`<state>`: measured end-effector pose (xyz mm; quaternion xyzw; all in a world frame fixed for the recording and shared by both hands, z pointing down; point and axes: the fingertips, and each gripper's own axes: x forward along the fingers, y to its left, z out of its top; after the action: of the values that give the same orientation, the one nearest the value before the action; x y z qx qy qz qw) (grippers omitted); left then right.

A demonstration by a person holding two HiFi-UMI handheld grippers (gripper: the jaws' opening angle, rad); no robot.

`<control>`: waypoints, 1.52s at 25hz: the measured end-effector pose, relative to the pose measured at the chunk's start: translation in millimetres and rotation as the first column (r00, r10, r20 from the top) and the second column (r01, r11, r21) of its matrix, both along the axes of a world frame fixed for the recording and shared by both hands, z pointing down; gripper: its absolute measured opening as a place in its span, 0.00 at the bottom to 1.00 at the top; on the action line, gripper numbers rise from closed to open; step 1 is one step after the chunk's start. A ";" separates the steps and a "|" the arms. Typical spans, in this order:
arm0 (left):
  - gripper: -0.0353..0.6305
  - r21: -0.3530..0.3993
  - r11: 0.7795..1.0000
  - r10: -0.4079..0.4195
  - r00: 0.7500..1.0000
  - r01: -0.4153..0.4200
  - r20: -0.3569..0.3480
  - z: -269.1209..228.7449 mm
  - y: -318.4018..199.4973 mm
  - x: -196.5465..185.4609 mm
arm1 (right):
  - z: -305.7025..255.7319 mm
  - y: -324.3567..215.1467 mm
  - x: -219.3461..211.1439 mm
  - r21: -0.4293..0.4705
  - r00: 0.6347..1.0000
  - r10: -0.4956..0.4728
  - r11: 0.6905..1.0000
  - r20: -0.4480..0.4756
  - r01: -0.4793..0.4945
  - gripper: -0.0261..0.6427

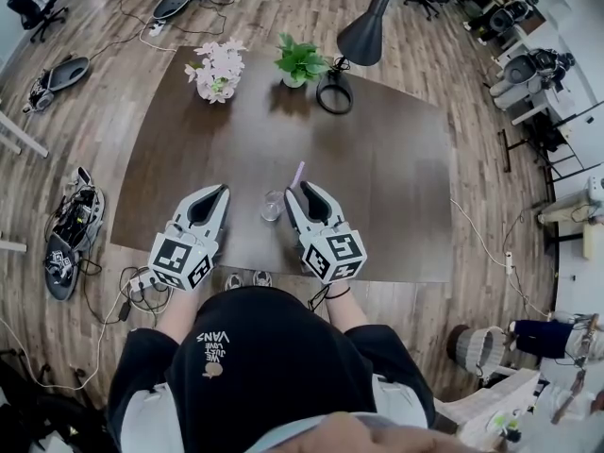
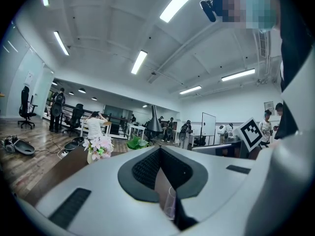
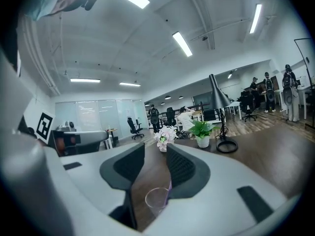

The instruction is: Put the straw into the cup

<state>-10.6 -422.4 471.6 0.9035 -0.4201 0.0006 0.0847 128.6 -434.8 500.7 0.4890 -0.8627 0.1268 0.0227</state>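
Your two grippers sit low over the near edge of the dark table [image 1: 396, 177], side by side and angled slightly in toward each other. Both point away from your body. Your forearms come up from below the table edge, and the marker cubes [image 1: 179, 260] face upward at the rear of each tool.

Left gripper [image 1: 223, 191]: level, a little left of the cup and apart from it. In the left gripper view its tongs are drawn narrow, the two dark pads meeting at the far tips. Only a thin wedge of table shows nearer the camera, and nothing is between them.

Right gripper [image 1: 299, 190]: its nose is just right of the cup [image 1: 272, 206]. In the right gripper view its tongs stand apart with a clear gap. The table runs through that gap and the clear cup sits low in it, closer to the camera than the pads.

The cup stands upright on the table between your two tools, nearer the right one.

The purple straw [image 1: 297, 173] rises at a tilt, leaning up and away from you at the right gripper's tip. In the right gripper view it is a thin purple streak along the cup's right side, just beside the right-hand pad. You cannot tell from any view whether its foot is inside the cup or whether a pad touches it.

At the far side of the table are pink flowers [image 1: 217, 69], a green potted plant [image 1: 300, 62] and a black lamp [image 1: 359, 36].
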 end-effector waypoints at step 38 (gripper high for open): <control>0.07 0.008 0.999 0.039 0.999 -0.039 -0.011 -4.0 2.8 2.1 | -31.6 19.6 -0.3 0.080 0.999 0.036 0.996 -0.037 -0.033 0.06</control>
<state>-8.5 -419.6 467.6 0.9119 -0.4018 -0.0044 0.0838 128.3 -415.2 469.1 0.5067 -0.8579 0.0835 0.0177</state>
